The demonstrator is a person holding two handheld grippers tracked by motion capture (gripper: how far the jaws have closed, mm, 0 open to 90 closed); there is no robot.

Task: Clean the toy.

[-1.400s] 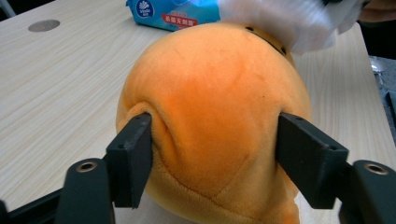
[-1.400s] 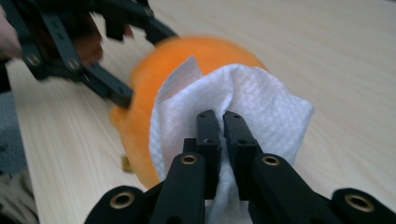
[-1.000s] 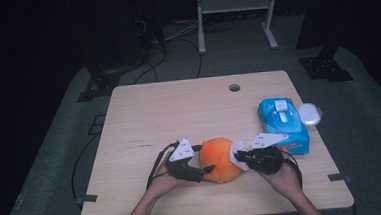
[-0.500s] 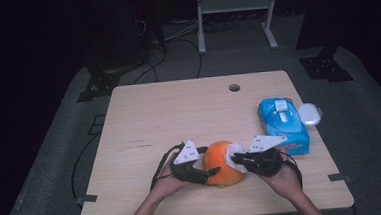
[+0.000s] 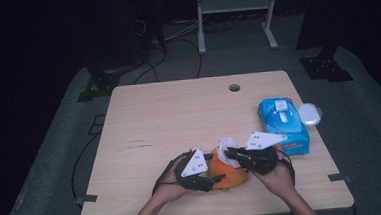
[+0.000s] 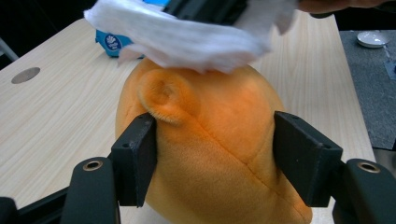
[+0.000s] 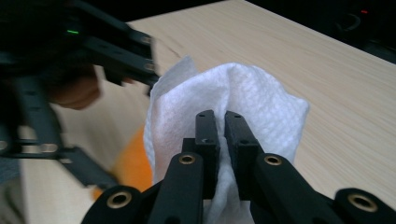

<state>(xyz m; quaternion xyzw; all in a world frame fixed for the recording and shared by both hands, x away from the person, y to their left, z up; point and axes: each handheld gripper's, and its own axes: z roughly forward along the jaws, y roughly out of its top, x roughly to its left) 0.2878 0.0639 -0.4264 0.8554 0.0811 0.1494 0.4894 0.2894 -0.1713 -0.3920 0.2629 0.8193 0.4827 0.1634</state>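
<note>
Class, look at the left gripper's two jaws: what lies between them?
The orange plush toy sits between the left gripper's jaws, seen in the left gripper view; a white wipe lies on its top.

The high view looks forward and down from above the person's side of the desk [image 5: 179,118], far enough to take in its whole top. The left gripper view sits low and very near, facing the orange plush toy [image 6: 210,140]. The right gripper view, equally near, faces the white wipe [image 7: 243,102]. All three share toy and wipe.
</note>
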